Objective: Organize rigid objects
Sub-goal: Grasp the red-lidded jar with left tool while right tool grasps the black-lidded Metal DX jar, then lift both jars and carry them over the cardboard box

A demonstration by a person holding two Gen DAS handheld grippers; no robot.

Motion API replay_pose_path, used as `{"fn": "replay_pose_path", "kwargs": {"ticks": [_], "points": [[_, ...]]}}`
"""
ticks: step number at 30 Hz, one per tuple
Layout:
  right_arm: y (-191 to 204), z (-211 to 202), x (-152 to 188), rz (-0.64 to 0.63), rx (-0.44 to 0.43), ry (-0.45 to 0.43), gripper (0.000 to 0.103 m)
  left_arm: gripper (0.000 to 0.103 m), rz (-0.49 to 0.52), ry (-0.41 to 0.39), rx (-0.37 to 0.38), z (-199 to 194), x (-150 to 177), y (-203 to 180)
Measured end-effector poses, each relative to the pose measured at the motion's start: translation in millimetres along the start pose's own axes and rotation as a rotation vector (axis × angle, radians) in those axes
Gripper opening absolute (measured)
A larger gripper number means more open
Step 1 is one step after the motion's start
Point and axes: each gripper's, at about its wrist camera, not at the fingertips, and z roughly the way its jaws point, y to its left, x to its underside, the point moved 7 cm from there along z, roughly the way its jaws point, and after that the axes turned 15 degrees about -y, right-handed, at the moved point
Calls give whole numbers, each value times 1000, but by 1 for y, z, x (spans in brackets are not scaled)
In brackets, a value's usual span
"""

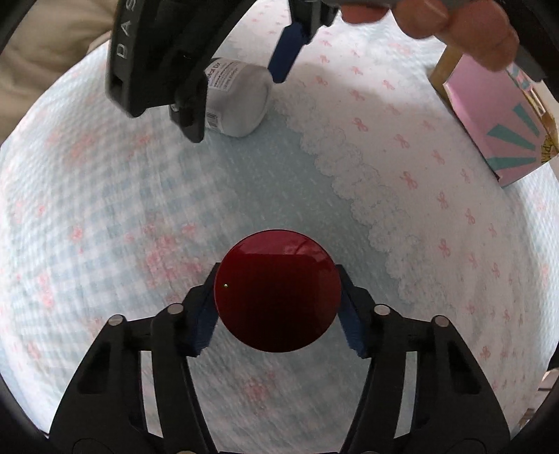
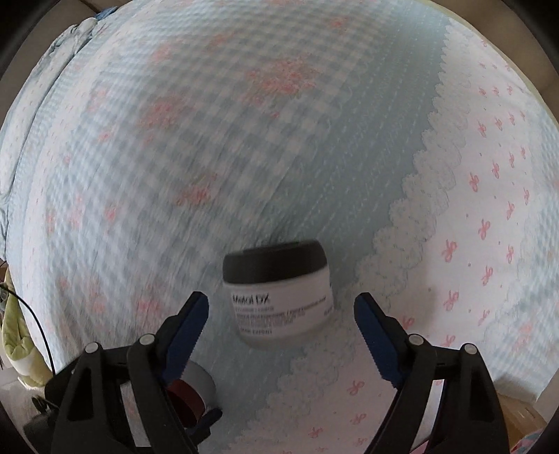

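Note:
My left gripper (image 1: 277,310) is shut on a round dark red object (image 1: 277,291), held above the bedspread; its glossy face fills the gap between the blue pads. A white jar with a dark lid (image 2: 279,293) lies on the bedspread just ahead of my right gripper (image 2: 281,331), which is open with a pad on each side of it, apart from it. In the left wrist view the same jar (image 1: 241,101) sits at the top, with the right gripper (image 1: 237,87) over it. The red object also shows in the right wrist view (image 2: 183,401).
The surface is a blue gingham and white bedspread (image 1: 384,174) with pink bows. A pink box (image 1: 496,129) with teal rays stands at the right edge in the left wrist view. A hand's fingers (image 1: 454,24) hold the right gripper.

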Motion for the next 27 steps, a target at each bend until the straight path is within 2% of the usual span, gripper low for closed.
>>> {"fn": "replay_pose_path", "kwargs": {"ticks": [1,2,9,16,22,27], "points": [[1,2,-1,2,-5,2,62,52,-4,-6,-2,0,-1,0],[1,4,-2,3,-8,10,55,52,-15,-8,4,1,-2,1],[8,5,-3,-12,9,4,54,51,-37,-21,-7,-6,-2,2],[13,-12,8,22,14,-28,54,51,-68,-69,-30,-39,-5,16],[30,-50,15,59,19,-87,54,51,-95,-127,-49,-81,-19,25],[38,-102,22,127,13,-153,54,51,-119,-168,-43,-132,-42,26]]}}
